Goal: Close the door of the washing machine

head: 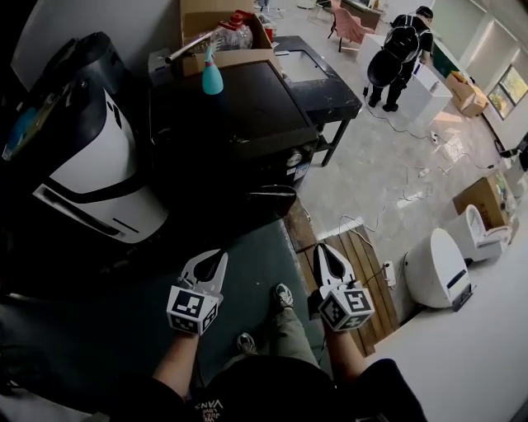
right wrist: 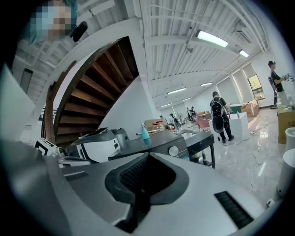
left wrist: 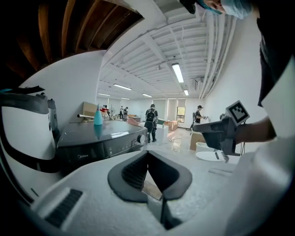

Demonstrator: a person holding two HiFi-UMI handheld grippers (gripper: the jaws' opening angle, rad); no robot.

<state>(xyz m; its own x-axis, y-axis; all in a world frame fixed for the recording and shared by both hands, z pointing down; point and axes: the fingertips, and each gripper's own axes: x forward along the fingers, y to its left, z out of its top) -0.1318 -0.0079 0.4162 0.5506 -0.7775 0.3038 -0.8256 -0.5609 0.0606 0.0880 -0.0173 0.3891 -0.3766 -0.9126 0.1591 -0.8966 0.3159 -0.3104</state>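
The dark washing machine (head: 235,111) stands ahead of me, its control panel and knob (left wrist: 137,137) facing me. A dark rounded shape (head: 268,198) low on its front looks like the door swung outward, but it is too dark to be sure. My left gripper (head: 216,257) and right gripper (head: 326,251) are held side by side in the air, well short of the machine. Both are shut with nothing between the jaws. The jaw tips meet in the left gripper view (left wrist: 147,154) and in the right gripper view (right wrist: 147,156).
A teal bottle (head: 212,78) stands on the machine's top, with a cardboard box (head: 223,25) behind it. A white and black appliance (head: 91,165) sits to the left. A black table (head: 318,82), wooden pallet (head: 355,264), white pod (head: 437,268), floor cables and a person (head: 400,53) lie right.
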